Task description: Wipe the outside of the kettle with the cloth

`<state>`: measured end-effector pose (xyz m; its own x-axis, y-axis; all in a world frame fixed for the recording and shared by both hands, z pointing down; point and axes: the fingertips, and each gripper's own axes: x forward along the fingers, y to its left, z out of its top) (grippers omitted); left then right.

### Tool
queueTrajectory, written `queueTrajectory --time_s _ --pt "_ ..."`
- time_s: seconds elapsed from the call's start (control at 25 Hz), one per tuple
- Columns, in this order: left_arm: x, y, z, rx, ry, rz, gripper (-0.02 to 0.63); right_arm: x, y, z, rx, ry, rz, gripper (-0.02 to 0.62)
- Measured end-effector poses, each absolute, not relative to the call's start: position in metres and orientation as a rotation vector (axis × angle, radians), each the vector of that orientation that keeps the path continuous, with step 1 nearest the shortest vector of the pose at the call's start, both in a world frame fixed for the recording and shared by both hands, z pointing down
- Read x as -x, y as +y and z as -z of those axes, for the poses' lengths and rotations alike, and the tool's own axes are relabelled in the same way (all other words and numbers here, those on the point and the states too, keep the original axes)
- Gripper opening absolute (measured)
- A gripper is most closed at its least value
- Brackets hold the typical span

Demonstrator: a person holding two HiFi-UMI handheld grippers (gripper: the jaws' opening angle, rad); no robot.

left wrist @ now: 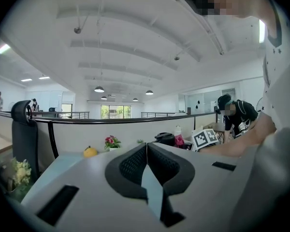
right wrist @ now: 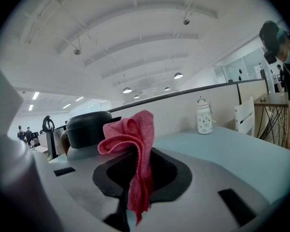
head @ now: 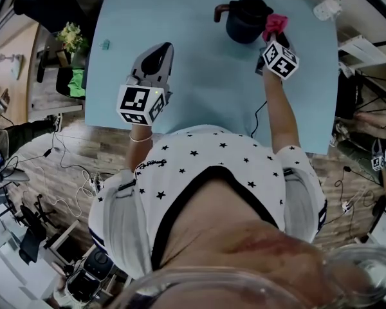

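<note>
Press the cloth (right wrist: pixel 133 144), pinched in the right gripper (head: pixel 272 37) fingers, flat along the kettle (head: pixel 246 19) wall; leave the left gripper (left wrist: pixel 146 151) fingers closed, empty.

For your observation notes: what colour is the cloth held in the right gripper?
Pinkish red cloth, seen best in the right gripper view.
</note>
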<state>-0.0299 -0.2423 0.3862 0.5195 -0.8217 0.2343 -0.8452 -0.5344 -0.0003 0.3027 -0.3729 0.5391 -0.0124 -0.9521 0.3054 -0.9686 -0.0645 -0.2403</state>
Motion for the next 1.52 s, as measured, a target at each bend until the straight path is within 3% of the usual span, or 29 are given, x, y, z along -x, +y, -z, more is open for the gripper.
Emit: queueTrajectory --time_s 0.52,0.92,1.24,1.52 --pt "0.025 -0.239 -0.386 -2.674 -1.386 -0.272 0.029 -0.306 -0.330 -0.513 -2.265 -2.142 -0.602 0.067" --pt "0.029 -0.237 -0.386 -2.694 -1.345 -0.254 0.029 -0.225 -0.305 -0.494 -2.119 -2.354 -0.583 0.067" --pt "0.052 -0.238 -0.390 -2.658 -1.385 -0.262 0.029 -0.144 -0.317 -0.530 -1.878 -2.389 -0.597 0.067" --pt "0.070 -0.246 -0.392 -2.629 -1.427 -0.269 0.029 -0.122 -0.339 -0.557 -1.839 -2.321 -0.567 0.067"
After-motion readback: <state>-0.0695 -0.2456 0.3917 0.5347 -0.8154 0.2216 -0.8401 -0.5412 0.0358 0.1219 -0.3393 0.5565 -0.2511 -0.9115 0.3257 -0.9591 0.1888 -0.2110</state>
